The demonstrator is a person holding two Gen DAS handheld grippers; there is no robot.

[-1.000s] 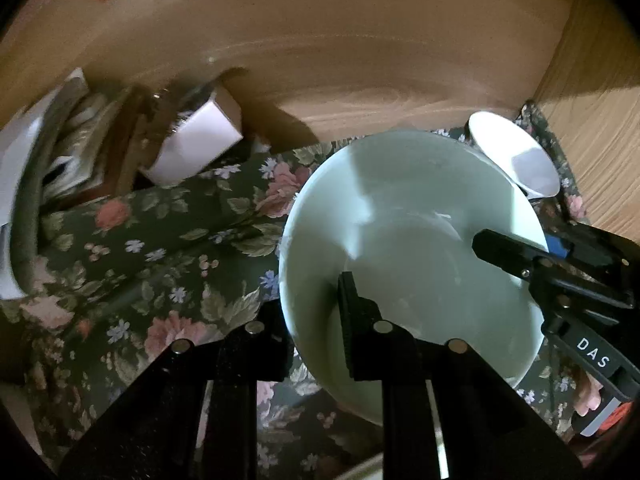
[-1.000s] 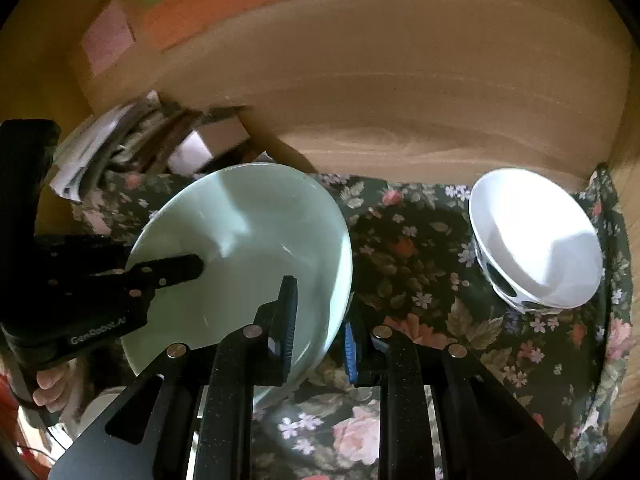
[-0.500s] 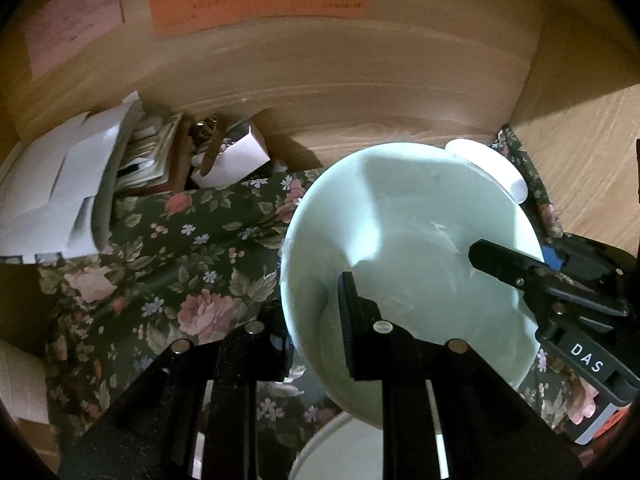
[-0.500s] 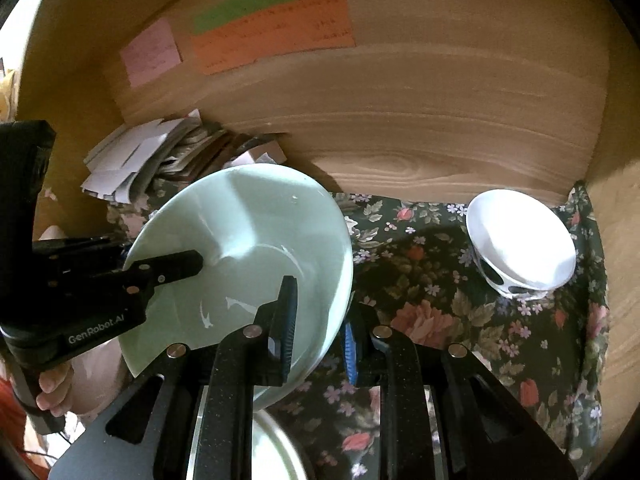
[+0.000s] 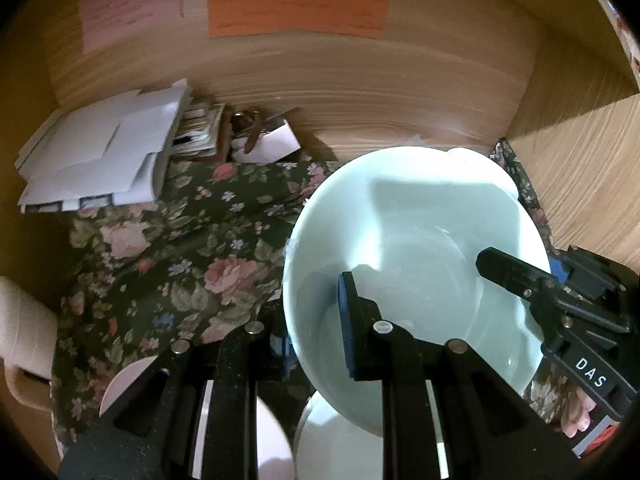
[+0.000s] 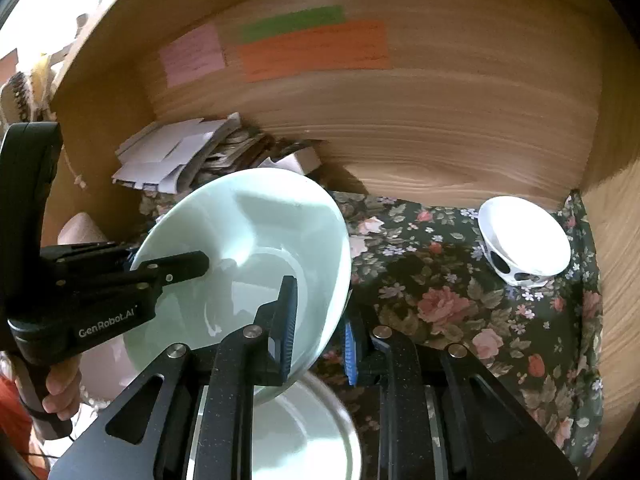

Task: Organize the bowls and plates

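Now we hold one pale green bowl (image 5: 412, 248) up in the air with both tools. Our left gripper (image 5: 312, 320) pinches the bowl's left rim, one finger inside and one outside. Our right gripper (image 6: 318, 320) pinches the other rim the same way.

What changed? A second ago the bowl was low, close to the flowery cloth (image 5: 168, 248). Since then both hands have come up and back, and the bowl came with them. The colored notes (image 5: 296, 12) on the wood wall have come into sight, and the papers (image 5: 100, 152) in the left corner show much more fully. We think the bowl is on its way to a stack, not yet set down.

At the far left, the left view shows a white dish (image 5: 120, 384) low on the cloth. The right view does not show it. Under the bowl, both views show another pale dish (image 6: 296, 432), so a pile may be waiting there.

To the far right, the right view shows a small white bowl (image 6: 524, 236) with dark spots, well apart from ours, by the corner. In the left view our bowl hides almost all of it. The right view also shows a hand (image 6: 60, 388) on the left tool's handle.
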